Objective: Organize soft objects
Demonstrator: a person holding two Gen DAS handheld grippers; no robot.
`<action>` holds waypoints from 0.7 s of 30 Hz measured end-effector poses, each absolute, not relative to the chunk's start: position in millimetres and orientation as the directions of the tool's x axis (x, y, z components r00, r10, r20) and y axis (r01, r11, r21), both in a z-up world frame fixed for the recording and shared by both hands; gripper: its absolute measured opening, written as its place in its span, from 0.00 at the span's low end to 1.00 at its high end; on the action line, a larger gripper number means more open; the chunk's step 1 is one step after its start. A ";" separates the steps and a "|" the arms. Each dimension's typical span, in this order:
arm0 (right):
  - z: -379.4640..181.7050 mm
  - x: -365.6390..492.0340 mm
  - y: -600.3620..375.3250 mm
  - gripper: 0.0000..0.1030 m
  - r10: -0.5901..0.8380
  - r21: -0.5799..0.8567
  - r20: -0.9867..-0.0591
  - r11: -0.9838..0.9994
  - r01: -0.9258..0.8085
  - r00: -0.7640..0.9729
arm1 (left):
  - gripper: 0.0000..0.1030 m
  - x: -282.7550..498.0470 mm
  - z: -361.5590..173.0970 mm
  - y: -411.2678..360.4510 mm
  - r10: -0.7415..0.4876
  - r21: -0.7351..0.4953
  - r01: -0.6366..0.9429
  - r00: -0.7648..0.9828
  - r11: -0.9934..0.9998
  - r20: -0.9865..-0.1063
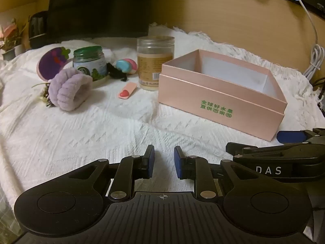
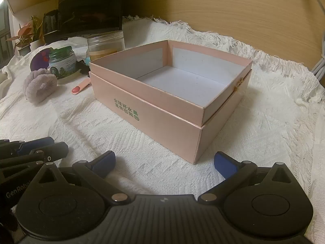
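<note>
An open pink box (image 1: pixel 219 99) with green print stands on the white knitted cloth; its inside is bare and white (image 2: pixel 182 81). To its left lie a fluffy lilac band (image 1: pixel 69 89), a purple plush round (image 1: pixel 52 61), a blue-and-pink soft toy (image 1: pixel 126 65), a black hair tie (image 1: pixel 117 73) and a pink clip with a red heart (image 1: pixel 127 90). My left gripper (image 1: pixel 164 160) hovers low over the cloth, jaws a little apart and empty. My right gripper (image 2: pixel 164 162) is wide open and empty in front of the box's near corner.
A green-lidded jar (image 1: pixel 90 63) and a taller clear jar (image 1: pixel 155 61) stand among the soft things. A black monitor (image 1: pixel 97 6) and a potted plant (image 1: pixel 10 38) are at the back. A white cable (image 1: pixel 312 61) hangs at the right by the wooden wall.
</note>
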State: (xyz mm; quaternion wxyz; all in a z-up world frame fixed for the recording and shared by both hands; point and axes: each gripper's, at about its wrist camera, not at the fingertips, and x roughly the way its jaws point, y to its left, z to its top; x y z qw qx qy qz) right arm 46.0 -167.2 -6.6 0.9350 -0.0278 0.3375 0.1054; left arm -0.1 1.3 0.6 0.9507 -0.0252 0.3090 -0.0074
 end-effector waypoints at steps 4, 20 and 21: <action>-6.5 46.0 -167.2 1.00 0.179 0.020 -0.637 0.976 -0.216 0.750 | 0.24 -0.1 0.6 1.3 -0.027 -0.047 -0.001 0.809 0.999 -0.588; -5.6 45.9 -167.9 1.00 0.179 0.021 -0.637 0.976 -0.216 0.750 | 0.24 -0.2 0.4 2.3 -0.023 -0.041 -0.001 0.808 0.999 -0.588; -5.6 45.9 -167.9 1.00 0.179 0.021 -0.637 0.976 -0.216 0.750 | 0.24 -0.2 0.3 2.5 -0.023 -0.041 -0.001 0.808 0.999 -0.588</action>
